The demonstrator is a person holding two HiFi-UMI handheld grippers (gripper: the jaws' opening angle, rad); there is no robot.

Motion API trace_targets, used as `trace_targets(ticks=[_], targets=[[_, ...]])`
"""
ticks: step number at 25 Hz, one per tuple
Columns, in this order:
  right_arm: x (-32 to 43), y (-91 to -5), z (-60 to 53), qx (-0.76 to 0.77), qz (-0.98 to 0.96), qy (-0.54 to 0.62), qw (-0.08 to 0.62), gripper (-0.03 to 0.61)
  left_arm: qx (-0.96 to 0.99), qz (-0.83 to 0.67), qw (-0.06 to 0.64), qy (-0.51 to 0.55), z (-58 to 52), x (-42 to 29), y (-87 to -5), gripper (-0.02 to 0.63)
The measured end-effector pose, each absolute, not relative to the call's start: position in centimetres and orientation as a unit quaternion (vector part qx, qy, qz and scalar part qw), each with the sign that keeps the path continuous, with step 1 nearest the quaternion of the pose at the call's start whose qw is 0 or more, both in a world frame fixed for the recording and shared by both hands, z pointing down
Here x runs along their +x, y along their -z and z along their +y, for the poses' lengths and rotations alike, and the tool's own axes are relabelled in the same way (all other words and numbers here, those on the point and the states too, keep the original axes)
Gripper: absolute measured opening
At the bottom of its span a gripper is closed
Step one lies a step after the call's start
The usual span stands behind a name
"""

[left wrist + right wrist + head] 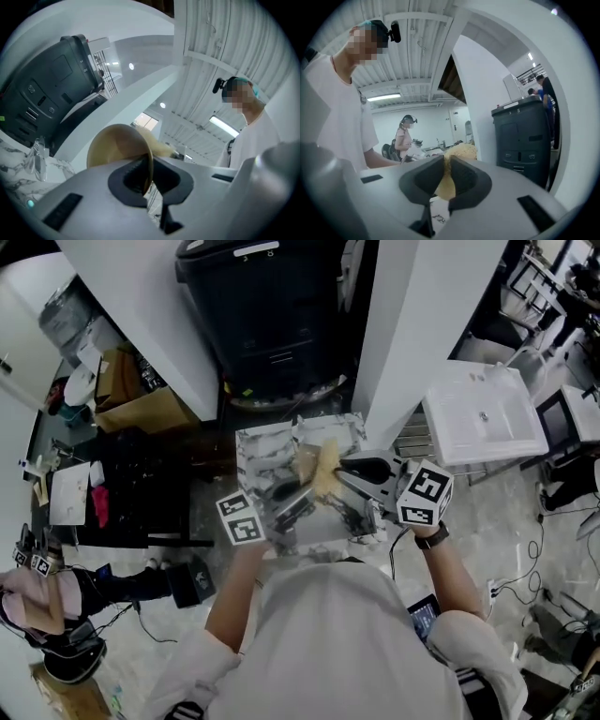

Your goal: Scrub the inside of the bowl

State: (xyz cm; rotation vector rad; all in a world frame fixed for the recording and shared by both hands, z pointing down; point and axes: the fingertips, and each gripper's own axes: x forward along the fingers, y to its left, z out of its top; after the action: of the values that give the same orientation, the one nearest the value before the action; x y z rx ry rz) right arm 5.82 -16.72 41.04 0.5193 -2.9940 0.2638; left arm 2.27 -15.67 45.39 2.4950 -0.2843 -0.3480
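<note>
A tan bowl (117, 145) is tipped on its side, and my left gripper (146, 177) is shut on its rim, one pad inside and one outside. In the head view the bowl (307, 463) hangs over the marble-patterned table (258, 451), with the left gripper (289, 495) just below it. My right gripper (446, 180) is shut on a yellow fibrous scrubber (461, 151). The scrubber (329, 478) sits against the bowl's open side, with the right gripper (349, 470) at its right. Whether it touches the inside I cannot tell.
A black wheeled bin (267, 315) stands behind the table between white wall panels. A white moulded tray (483, 418) lies at the right and a cardboard box (131, 399) at the left. Another person (405, 136) stands far off in the right gripper view.
</note>
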Motion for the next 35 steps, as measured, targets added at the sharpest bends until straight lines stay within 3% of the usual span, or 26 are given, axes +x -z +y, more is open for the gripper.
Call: trace_targets(ticks=[10,16,20,29,35], targets=[[8.8,-49.8,-18.9,0.236,-0.95,-0.145,0.14,0.051,0.938,-0.104,0.297,0.145,-14.5,2.5,-44.9,0.017],[6.5,-44.9,-15.0,0.181,-0.97,-0.136,0.092,0.051,0.937,-0.14,0.289,0.138,-16.3,1.4,-44.9,0.017],[6.9,-42.4,-17.8,0.225,-0.966,-0.102,0.073,0.051,0.938,-0.123,0.292,0.14,-15.7,1.9,-44.7,0.017],[6.9,-47.4,-18.0,0.23,-0.953,-0.135,0.141,0.049,0.938,-0.145,0.279,0.144,-16.0,1.4,-44.0,0.017],[6.1,-42.5,-17.5,0.213,-0.966,-0.137,0.053,0.049,0.935,-0.141,0.287,0.15,-15.8,1.4,-44.6,0.017]])
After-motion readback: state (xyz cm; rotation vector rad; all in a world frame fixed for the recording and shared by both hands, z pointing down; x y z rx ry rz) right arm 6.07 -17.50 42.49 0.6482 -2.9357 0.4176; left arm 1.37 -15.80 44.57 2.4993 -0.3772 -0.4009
